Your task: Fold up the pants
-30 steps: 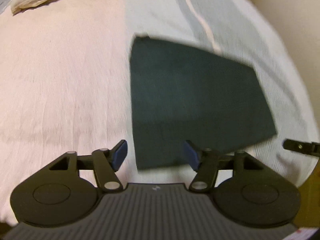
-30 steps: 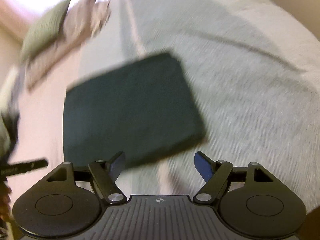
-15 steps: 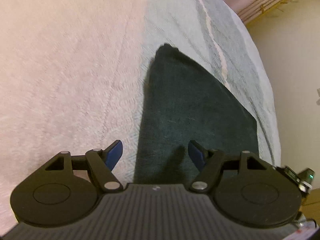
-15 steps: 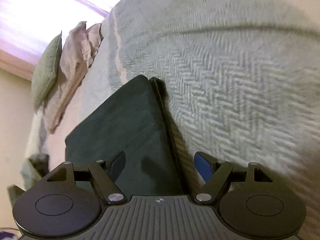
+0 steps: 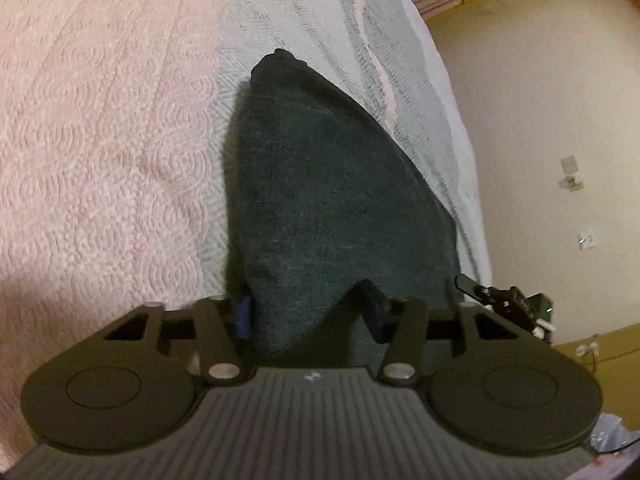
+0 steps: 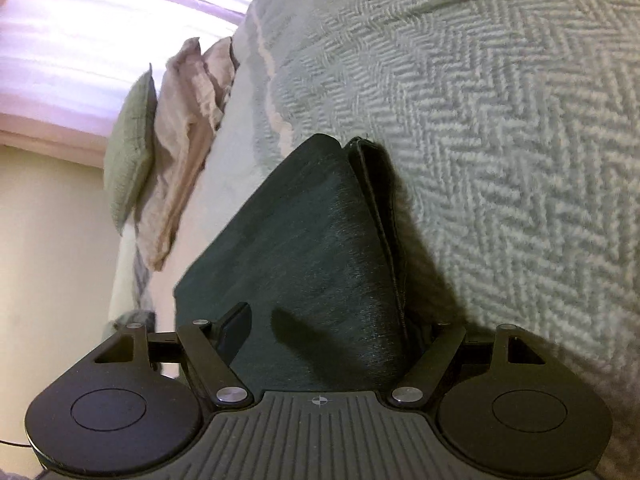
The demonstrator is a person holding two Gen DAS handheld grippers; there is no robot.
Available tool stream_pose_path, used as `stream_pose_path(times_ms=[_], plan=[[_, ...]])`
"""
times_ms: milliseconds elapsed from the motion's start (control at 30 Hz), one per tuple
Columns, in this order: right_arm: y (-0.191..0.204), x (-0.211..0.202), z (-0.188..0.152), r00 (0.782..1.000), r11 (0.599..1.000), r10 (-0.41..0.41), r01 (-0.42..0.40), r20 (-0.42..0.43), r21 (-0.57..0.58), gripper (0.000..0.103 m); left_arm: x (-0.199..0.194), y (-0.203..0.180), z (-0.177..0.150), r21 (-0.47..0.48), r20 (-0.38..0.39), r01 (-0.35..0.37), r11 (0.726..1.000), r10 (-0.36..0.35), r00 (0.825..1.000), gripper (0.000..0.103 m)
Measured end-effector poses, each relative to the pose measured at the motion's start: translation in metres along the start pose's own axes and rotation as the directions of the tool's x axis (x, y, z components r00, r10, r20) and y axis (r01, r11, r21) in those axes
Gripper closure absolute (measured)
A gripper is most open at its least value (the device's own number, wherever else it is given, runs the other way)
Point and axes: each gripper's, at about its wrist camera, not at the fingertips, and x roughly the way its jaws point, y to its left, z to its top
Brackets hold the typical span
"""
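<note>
The bed [image 5: 100, 128] carries everything here: a pink quilted cover over most of it and a grey herringbone blanket [image 6: 500, 128] along the side nearest the wall. On that blanket, close to the bed's side edge, lie the pants [image 5: 336, 208], dark green and already folded into a compact flat packet, with stacked layers showing along 1 edge in the right wrist view. That looks like a late stage of the fold, so the packet probably needs only a last fold or a tidy-up.

At the bed's far end, pillows [image 6: 172, 152] are piled, well apart from the pants.

Both tools sit low at the packet's near end, 1 at each corner, likely so the 2 corners can be gripped evenly. The left tool [image 5: 308, 310] has its fingers spread apart, straddling the left near corner; nothing is pinched. The right tool [image 6: 332, 324] is also spread, its left finger over the cloth and its right finger just outside the layered edge.

Open room lies across the pink cover toward the bed's middle; on the other side the bed edge is near, so a fold toward it risks slipping off.
</note>
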Motion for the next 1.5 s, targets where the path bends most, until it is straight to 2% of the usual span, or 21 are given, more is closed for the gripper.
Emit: stream_pose_path(times_ms=[67, 100, 167, 267, 333, 367, 400, 500, 600, 700, 767, 867, 967, 1067, 1200, 1367, 1467, 1500], plan=[[-0.004, -0.002, 0.001, 1.000, 1.000, -0.008, 0.008, -0.007, -0.002, 0.045, 0.001, 0.000, 0.000, 0.011, 0.001, -0.004, 1.000, 0.004, 1.000, 0.065], [-0.009, -0.003, 0.002, 1.000, 1.000, -0.020, 0.021, -0.012, 0.004, 0.056, 0.003, -0.001, -0.001, 0.014, 0.002, -0.010, 1.000, 0.010, 1.000, 0.065], [-0.021, -0.003, 0.005, 1.000, 0.999, -0.004, 0.005, -0.020, 0.054, 0.060, 0.010, -0.001, -0.001, 0.012, 0.000, -0.021, 1.000, 0.021, 1.000, 0.065], [-0.020, 0.002, 0.007, 1.000, 0.999, 0.003, -0.002, -0.027, 0.050, 0.061, 0.020, -0.001, 0.000, 0.004, -0.001, -0.021, 1.000, 0.021, 1.000, 0.066], [-0.018, 0.004, 0.006, 1.000, 0.999, 0.010, -0.009, -0.020, 0.043, 0.068, 0.019, -0.005, -0.004, 0.001, 0.007, -0.023, 1.000, 0.023, 1.000, 0.073], [-0.018, 0.004, 0.005, 0.999, 0.999, 0.027, -0.026, -0.018, 0.044, 0.079, 0.015, -0.007, -0.003, 0.006, 0.012, -0.025, 1.000, 0.025, 1.000, 0.079], [-0.019, 0.002, 0.004, 0.999, 0.998, 0.043, -0.043, -0.011, 0.053, 0.084, 0.012, -0.012, -0.003, 0.016, 0.020, -0.033, 0.999, 0.033, 0.999, 0.085], [-0.008, -0.011, -0.002, 0.998, 0.998, 0.058, -0.059, 0.037, 0.034, 0.088, 0.002, -0.033, -0.005, 0.063, 0.049, -0.057, 0.996, 0.054, 0.997, 0.090], [0.007, -0.030, -0.006, 0.990, 0.993, 0.113, -0.116, 0.090, 0.027, 0.088, -0.008, -0.060, -0.002, 0.106, 0.073, -0.075, 0.991, 0.068, 0.995, 0.090], [0.017, -0.054, 0.000, 0.985, 0.994, 0.100, -0.106, 0.143, 0.035, 0.088, -0.006, -0.095, 0.014, 0.153, 0.090, -0.065, 0.986, 0.052, 0.995, 0.091], [0.017, -0.076, 0.011, 0.974, 0.993, 0.097, -0.110, 0.206, 0.051, 0.088, 0.009, -0.120, 0.031, 0.195, 0.083, -0.041, 0.980, 0.026, 0.996, 0.091], [0.015, -0.109, 0.042, 0.948, 0.994, 0.081, -0.100, 0.309, 0.047, 0.088, 0.045, -0.157, 0.063, 0.269, 0.064, 0.017, 0.963, -0.035, 0.997, 0.091], [0.011, -0.140, 0.088, 0.908, 0.994, 0.083, -0.107, 0.411, 0.035, 0.088, 0.090, -0.200, 0.100, 0.333, 0.058, 0.084, 0.939, -0.109, 0.992, 0.091], [0.008, -0.162, 0.140, 0.877, 0.997, 0.063, -0.081, 0.477, 0.018, 0.088, 0.146, -0.245, 0.145, 0.378, 0.040, 0.133, 0.916, -0.160, 0.986, 0.091], [-0.010, -0.178, 0.216, 0.844, 0.998, 0.044, -0.060, 0.534, 0.013, 0.088, 0.222, -0.295, 0.205, 0.424, 0.029, 0.154, 0.892, -0.183, 0.983, 0.091], [-0.049, -0.170, 0.281, 0.817, 0.997, 0.030, -0.069, 0.575, 0.046, 0.088, 0.296, -0.324, 0.251, 0.463, 0.031, 0.145, 0.875, -0.179, 0.983, 0.091], [-0.083, -0.154, 0.307, 0.823, 0.994, -0.006, -0.058, 0.568, 0.095, 0.087, 0.331, -0.321, 0.270, 0.481, 0.023, 0.100, 0.871, -0.126, 0.992, 0.088], [-0.095, -0.149, 0.314, 0.828, 0.991, -0.060, -0.016, 0.557, 0.131, 0.085, 0.344, -0.317, 0.273, 0.477, 0.024, 0.058, 0.877, -0.079, 0.997, 0.082]])
